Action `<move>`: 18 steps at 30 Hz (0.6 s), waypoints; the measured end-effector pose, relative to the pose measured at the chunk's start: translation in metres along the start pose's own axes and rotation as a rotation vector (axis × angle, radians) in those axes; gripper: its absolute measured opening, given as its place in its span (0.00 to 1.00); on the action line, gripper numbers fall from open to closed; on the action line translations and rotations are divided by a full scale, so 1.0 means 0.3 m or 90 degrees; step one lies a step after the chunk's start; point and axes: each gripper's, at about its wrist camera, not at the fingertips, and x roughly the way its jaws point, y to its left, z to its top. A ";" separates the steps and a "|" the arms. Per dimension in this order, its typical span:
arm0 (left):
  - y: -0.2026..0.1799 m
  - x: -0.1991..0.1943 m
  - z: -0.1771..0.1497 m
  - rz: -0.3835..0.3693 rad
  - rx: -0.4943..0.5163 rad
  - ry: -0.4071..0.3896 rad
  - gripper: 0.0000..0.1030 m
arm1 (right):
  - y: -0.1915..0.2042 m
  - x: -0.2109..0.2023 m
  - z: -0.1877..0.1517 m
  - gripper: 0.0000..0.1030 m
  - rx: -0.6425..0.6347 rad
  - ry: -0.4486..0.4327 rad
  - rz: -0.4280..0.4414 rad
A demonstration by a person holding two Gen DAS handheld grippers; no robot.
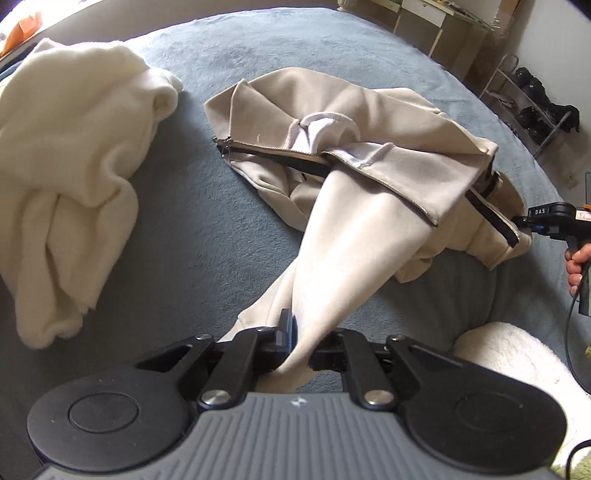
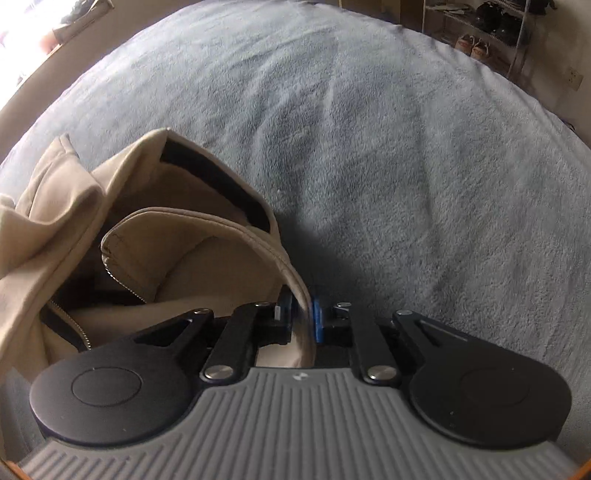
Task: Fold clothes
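1. Left wrist view: the left gripper [image 1: 301,334] at the lower centre is clamped on a sleeve [image 1: 343,266] of the beige zip jacket [image 1: 369,147], the cloth pulled taut between its jaws.
2. The jacket lies crumpled mid-frame on the grey-blue blanket [image 1: 207,236], its black zipper [image 1: 273,157] exposed.
3. A cream fleece garment [image 1: 74,158] sits heaped at the left, well apart from the jacket.
4. At the right edge a hand [image 1: 580,266] holds the right gripper [image 1: 522,223] — pinching the jacket's far edge.
5. Right wrist view: the right gripper [image 2: 303,321] at the lower centre is closed on a hem of the jacket [image 2: 147,236], which bunches in the left half of the frame.
6. The blanket [image 2: 406,166] fills the rest — a shoe rack [image 2: 487,33] stands at the upper right.
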 end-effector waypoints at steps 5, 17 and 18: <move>-0.017 -0.065 -0.031 -0.015 0.016 -0.025 0.62 | 0.005 -0.110 0.011 0.60 -0.070 -0.040 0.030; -0.024 0.092 0.108 -0.035 0.028 -0.034 0.75 | 0.224 -0.131 0.090 0.77 -0.051 -0.005 0.302; -0.031 0.118 0.124 -0.034 0.033 -0.031 0.75 | 0.269 -0.106 0.087 0.77 -0.055 0.014 0.318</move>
